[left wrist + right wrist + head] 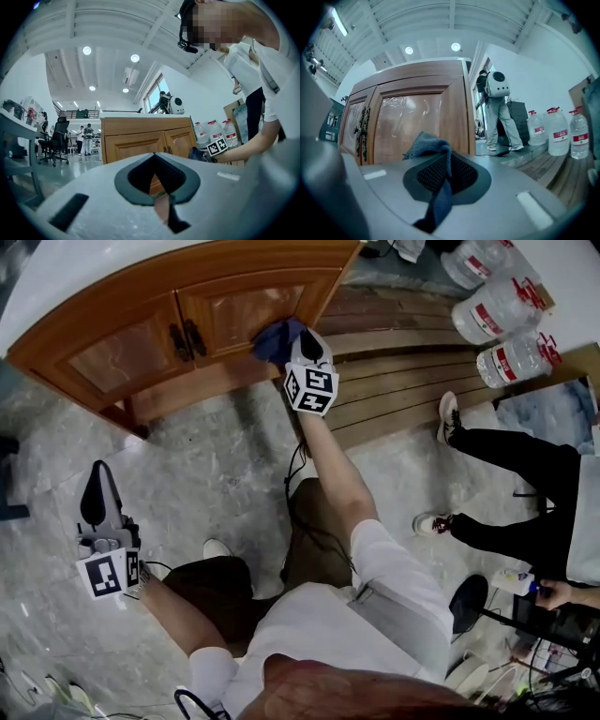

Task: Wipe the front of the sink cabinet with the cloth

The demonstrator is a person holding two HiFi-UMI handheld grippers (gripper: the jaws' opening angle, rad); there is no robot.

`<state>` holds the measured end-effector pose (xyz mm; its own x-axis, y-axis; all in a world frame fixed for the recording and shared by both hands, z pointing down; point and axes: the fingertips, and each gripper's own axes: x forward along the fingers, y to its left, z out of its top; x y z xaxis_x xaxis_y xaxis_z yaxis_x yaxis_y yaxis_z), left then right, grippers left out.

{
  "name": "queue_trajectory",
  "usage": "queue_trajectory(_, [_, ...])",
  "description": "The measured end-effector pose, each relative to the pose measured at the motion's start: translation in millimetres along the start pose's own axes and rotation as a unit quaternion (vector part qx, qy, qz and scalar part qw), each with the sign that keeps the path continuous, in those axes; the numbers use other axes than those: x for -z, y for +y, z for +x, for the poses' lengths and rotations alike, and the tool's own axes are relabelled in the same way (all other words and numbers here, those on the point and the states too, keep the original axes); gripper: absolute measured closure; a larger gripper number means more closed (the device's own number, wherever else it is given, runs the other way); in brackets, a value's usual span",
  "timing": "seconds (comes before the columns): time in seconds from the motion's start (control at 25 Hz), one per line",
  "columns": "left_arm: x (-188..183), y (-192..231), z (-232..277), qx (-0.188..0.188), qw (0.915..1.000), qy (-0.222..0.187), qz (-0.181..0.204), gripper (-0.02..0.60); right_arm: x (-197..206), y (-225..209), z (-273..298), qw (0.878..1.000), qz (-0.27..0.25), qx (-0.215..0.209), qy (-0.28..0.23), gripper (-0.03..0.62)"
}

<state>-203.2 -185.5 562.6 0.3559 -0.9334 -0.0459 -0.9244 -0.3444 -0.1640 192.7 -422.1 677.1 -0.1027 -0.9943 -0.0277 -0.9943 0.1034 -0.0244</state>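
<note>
Pinched between the jaws of my right gripper (445,161) is the blue cloth (427,144), bunched up at the right-hand door (412,126) of the sink cabinet (187,296), near the door's outer edge. My left gripper (94,504) hangs low over the marble floor (216,465), well apart from the cabinet, its jaws pressed together on nothing. Wooden planks (412,362) lie just beside the cabinet's right side, with water bottles (506,310) beyond them. A person's legs (511,488) stretch across the floor to my right.

water bottles (499,311), wooden pallet (412,373), office chair (57,140)
</note>
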Motion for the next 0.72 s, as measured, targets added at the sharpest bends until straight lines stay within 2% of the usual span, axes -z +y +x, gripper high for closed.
queue_trajectory(0.32, [3,-3,1,0.006,1.0,0.002,-0.001,0.58,-5,-46,-5,0.999,-0.016,0.034,0.003,0.565])
queue_trajectory(0.56, [8,-6,5,0.014,0.9999,-0.001,-0.01,0.58,-11,-41,-12,0.999,-0.022,0.023,0.0,0.565])
queue_trajectory(0.72, [13,-3,15,0.02,0.999,-0.01,-0.039,0.58,-31,-29,-27,1.0,-0.02,0.002,-0.01,0.565])
